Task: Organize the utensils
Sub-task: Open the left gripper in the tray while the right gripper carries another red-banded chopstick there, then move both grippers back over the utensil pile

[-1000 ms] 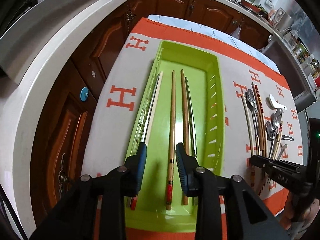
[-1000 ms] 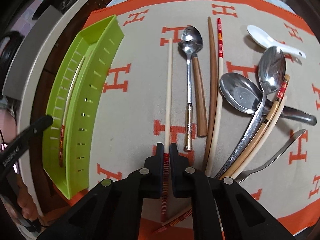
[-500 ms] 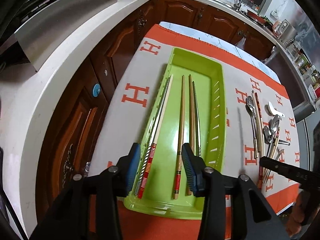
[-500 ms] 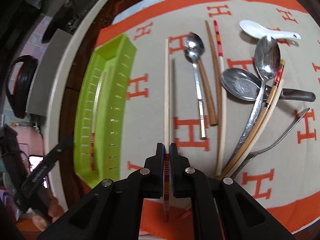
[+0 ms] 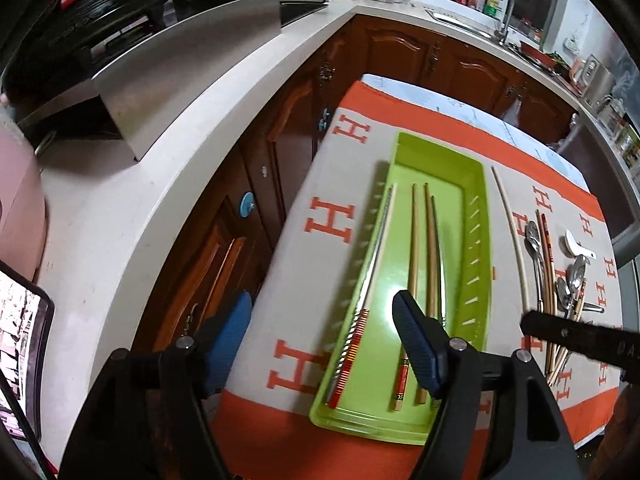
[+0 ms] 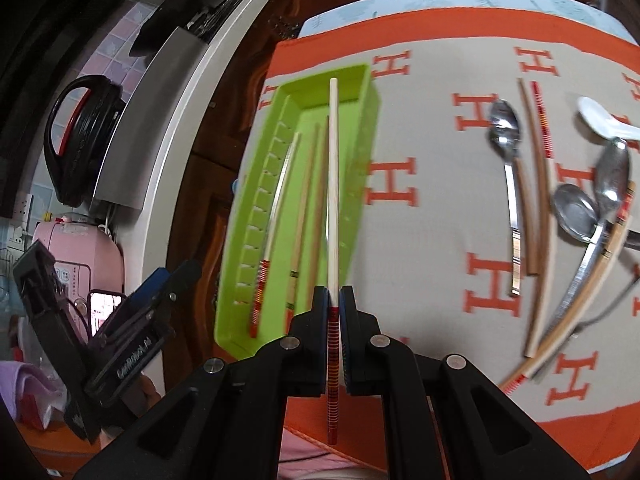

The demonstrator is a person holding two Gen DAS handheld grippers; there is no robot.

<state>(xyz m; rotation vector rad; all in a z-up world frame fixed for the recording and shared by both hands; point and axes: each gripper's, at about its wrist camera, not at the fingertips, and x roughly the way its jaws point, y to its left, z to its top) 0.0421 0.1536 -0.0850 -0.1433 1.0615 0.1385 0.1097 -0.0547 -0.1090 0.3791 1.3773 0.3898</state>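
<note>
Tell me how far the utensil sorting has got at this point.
Partly done. Several chopsticks already lie in the green tray. The right gripper is shut on a cream chopstick raised over the tray; the left gripper is opening with nothing between its fingers. Left on the cloth: spoons and more chopsticks.

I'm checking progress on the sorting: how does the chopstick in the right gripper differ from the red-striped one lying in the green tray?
The held chopstick is clamped in the right gripper, lifted above the cloth; the tray chopstick lies loose along the green tray's left wall. The held one stands alone; the tray one lies against a metal chopstick. Both are pale with red-striped ends.
</note>
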